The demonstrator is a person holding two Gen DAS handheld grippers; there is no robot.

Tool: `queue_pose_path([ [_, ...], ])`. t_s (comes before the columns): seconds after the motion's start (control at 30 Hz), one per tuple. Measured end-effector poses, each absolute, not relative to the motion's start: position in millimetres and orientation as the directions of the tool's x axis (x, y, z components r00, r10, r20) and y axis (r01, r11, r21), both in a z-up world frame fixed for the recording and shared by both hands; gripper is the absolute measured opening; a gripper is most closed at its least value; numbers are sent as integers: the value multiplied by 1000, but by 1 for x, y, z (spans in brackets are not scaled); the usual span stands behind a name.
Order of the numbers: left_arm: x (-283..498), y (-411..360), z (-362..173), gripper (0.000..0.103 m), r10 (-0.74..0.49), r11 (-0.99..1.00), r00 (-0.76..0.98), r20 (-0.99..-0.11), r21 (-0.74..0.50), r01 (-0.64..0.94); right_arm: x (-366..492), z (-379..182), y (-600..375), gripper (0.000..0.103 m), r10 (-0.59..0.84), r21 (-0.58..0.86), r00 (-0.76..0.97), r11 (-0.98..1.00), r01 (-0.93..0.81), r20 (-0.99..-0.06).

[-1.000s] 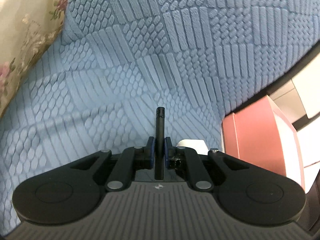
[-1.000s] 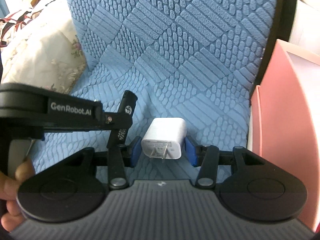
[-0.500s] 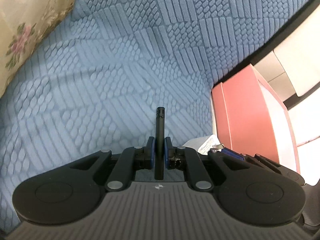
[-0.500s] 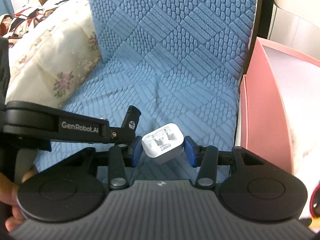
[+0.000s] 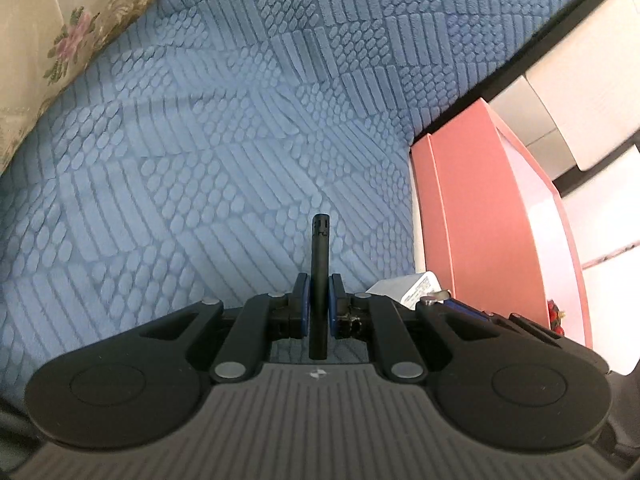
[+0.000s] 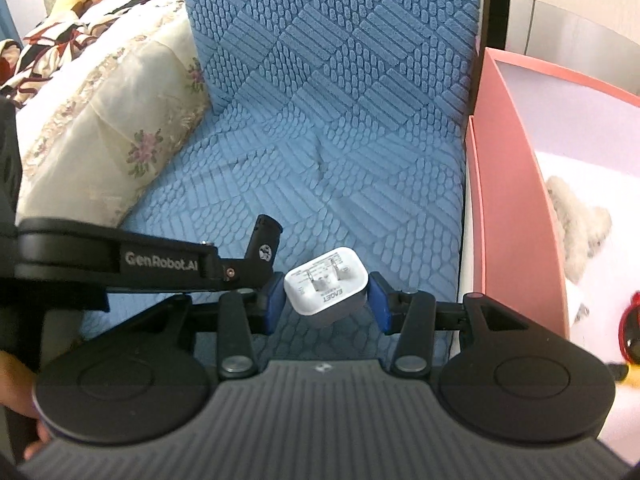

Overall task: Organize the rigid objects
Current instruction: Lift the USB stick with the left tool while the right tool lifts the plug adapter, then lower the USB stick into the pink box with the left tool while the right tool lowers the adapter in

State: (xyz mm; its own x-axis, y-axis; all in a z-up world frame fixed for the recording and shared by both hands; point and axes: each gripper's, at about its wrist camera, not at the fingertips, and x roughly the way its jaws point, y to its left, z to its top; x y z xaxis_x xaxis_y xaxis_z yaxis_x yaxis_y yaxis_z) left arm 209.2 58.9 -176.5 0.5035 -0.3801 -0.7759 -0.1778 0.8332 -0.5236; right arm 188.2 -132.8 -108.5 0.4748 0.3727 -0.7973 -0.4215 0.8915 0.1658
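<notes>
My left gripper (image 5: 319, 292) is shut on a thin black rod (image 5: 320, 248) that sticks out forward over the blue textured sofa seat (image 5: 224, 152). My right gripper (image 6: 326, 300) is shut on a white plug-in charger (image 6: 326, 284), held tilted with its prong face turned up, above the seat. The right wrist view shows the rod (image 6: 266, 242) just left of the charger. In the left wrist view the charger (image 5: 412, 286) shows just right of my left gripper. A pink open box (image 6: 508, 200) stands close on the right, beside the seat.
A floral cushion (image 6: 112, 136) lies at the left of the seat. Inside the pink box (image 5: 480, 220) lie a pale plush toy (image 6: 576, 224) and something red (image 6: 628, 332) at the frame edge. A person's hand (image 6: 16, 392) shows at the lower left.
Both grippers have moved right, toward the pink box, which now fills more of both views. The charger has turned between the right pads, its prong face now up.
</notes>
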Motion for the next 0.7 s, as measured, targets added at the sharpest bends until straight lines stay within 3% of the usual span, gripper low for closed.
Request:
queue_pose_path([
  [0.7,163,27,-87,12,-377,827,558,-739,-540,-156,168,-17,-193,47,373,155,549,902,-402,-748],
])
